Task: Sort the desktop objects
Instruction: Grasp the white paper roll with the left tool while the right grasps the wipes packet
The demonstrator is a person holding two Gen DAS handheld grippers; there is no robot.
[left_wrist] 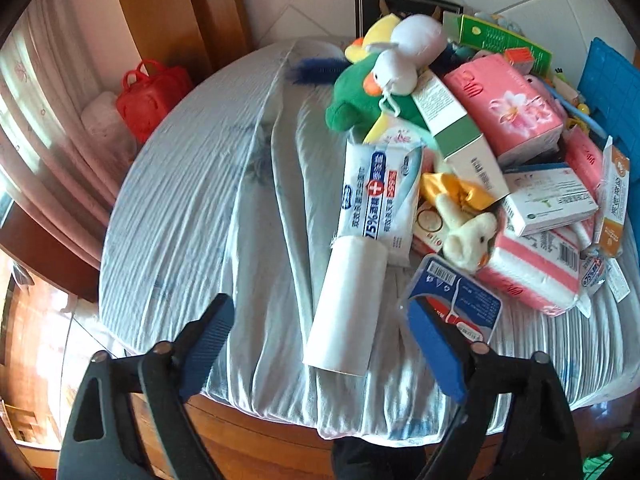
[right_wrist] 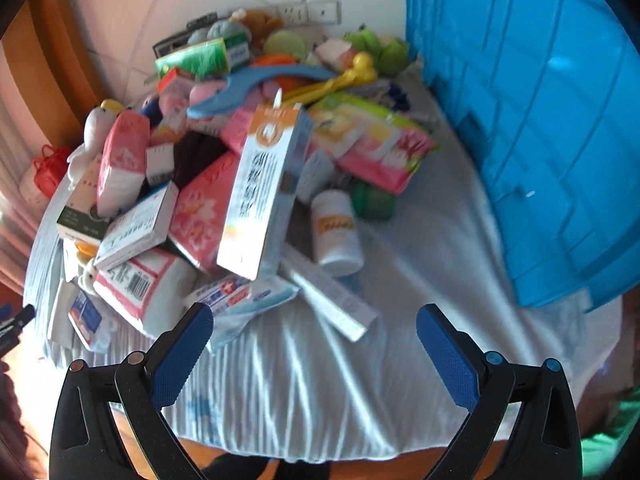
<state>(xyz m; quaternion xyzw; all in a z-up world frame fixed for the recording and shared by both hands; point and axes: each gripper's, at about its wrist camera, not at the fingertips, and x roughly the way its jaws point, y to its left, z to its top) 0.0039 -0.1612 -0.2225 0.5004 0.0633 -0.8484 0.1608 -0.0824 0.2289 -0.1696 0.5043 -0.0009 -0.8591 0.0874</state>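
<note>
A heap of objects lies on a table with a pale blue cloth (left_wrist: pixel 192 208). In the left wrist view I see a white roll (left_wrist: pixel 346 308), a wet-wipes pack (left_wrist: pixel 380 196), a blue-lidded box (left_wrist: pixel 460 300), a pink tissue pack (left_wrist: pixel 508 108) and a green plush toy (left_wrist: pixel 360 96). My left gripper (left_wrist: pixel 320 328) is open and empty, its fingers either side of the roll's near end. In the right wrist view a white-orange carton (right_wrist: pixel 264 192), a white bottle (right_wrist: pixel 336 232) and a wipes pack (right_wrist: pixel 244 300) lie ahead. My right gripper (right_wrist: pixel 314 334) is open and empty above the cloth.
Stacked blue plastic trays (right_wrist: pixel 532 128) lean at the right of the table. A red bag (left_wrist: pixel 152 96) sits beyond the table's left edge. A tiled wall with a socket strip (right_wrist: pixel 308 12) is behind the heap. The wooden table edge (left_wrist: pixel 248 428) is near.
</note>
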